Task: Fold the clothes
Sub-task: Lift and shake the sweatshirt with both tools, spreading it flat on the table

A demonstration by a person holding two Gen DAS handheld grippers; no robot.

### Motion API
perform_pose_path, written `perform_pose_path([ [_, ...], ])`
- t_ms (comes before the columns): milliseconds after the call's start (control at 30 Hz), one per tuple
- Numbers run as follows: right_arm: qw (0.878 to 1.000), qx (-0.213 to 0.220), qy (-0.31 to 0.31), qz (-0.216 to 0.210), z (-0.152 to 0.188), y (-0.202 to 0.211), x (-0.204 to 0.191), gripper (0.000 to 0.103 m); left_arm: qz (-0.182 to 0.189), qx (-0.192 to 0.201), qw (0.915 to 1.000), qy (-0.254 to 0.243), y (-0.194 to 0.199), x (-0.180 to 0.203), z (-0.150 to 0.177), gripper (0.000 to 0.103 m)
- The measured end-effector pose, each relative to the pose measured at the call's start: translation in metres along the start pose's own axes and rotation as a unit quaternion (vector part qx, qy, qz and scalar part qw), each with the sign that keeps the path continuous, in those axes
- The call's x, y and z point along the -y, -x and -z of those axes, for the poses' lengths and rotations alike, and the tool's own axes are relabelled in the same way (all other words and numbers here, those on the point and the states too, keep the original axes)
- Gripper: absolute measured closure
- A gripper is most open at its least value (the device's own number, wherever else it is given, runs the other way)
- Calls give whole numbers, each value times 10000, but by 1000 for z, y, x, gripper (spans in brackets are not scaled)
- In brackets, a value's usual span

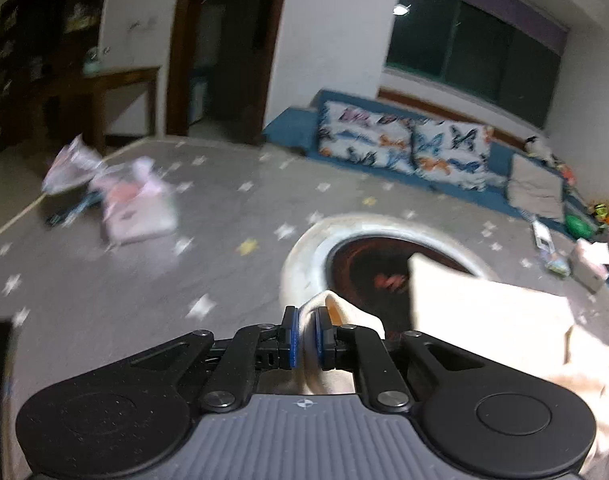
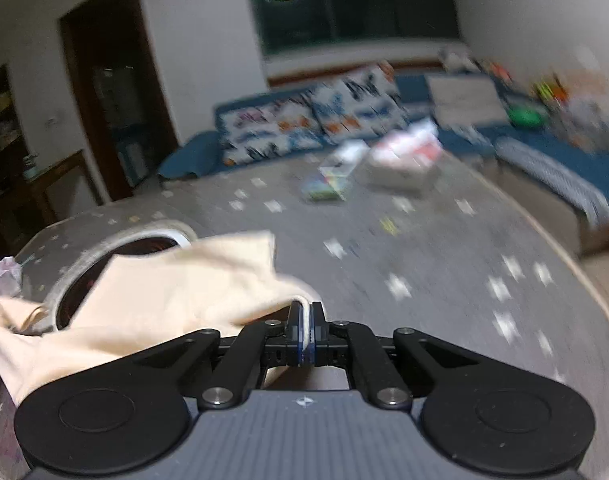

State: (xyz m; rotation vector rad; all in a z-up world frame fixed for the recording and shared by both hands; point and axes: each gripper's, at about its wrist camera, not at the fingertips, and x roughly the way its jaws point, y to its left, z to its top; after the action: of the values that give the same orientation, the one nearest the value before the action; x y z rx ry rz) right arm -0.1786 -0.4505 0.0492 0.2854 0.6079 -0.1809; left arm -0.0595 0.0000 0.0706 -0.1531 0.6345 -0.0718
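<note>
Cream garment (image 2: 176, 280) pinched between left tongs (image 1: 306, 338), right tongs (image 2: 306, 330)

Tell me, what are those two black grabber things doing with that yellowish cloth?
A person is holding a grabber in each hand and folding clothes. The left gripper is pinching a bunched edge of the cream cloth between its blue fingers. The right gripper is shut on another edge of the same cloth. The cloth is stretched between them, hanging over a round basin on a grey star-patterned mat. The pictures are blurry, so things are probably moving.
</note>
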Motion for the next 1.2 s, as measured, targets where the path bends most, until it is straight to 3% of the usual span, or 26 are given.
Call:
perform_pose_path([
  [167,9982,-328,-186,464,17,-1,25,93,-191,-376,9991,65,-2,-13,15,92],
  [333,9979,-104,379,519,6,7,16,77,-173,-192,9996,-131,8,-2,12,88],
  [533,9922,-199,1228,65,2,-15,-21,73,685,-84,9956,-634,20,34,11,84],
  [633,9878,-424,1497,-60,5,-35,-35,74,1312,-343,9861,-960,18,62,19,84],
  [733,9840,-627,1662,-129,9,-50,-42,74,1867,-603,9702,-1423,16,91,32,83],
  [800,9814,-706,1779,-137,13,-56,-43,75,2169,-712,9585,-1708,16,108,41,72],
  [833,9806,-723,1815,-138,14,-59,-43,79,2250,-759,9542,-1819,17,115,46,69],
  [900,9809,-677,1822,-104,14,-61,-40,98,2400,-849,9454,-2035,17,128,54,65],
  [1200,9923,-274,1127,443,9,-26,-2,101,2410,-1078,9307,-2530,4,144,74,66],
])
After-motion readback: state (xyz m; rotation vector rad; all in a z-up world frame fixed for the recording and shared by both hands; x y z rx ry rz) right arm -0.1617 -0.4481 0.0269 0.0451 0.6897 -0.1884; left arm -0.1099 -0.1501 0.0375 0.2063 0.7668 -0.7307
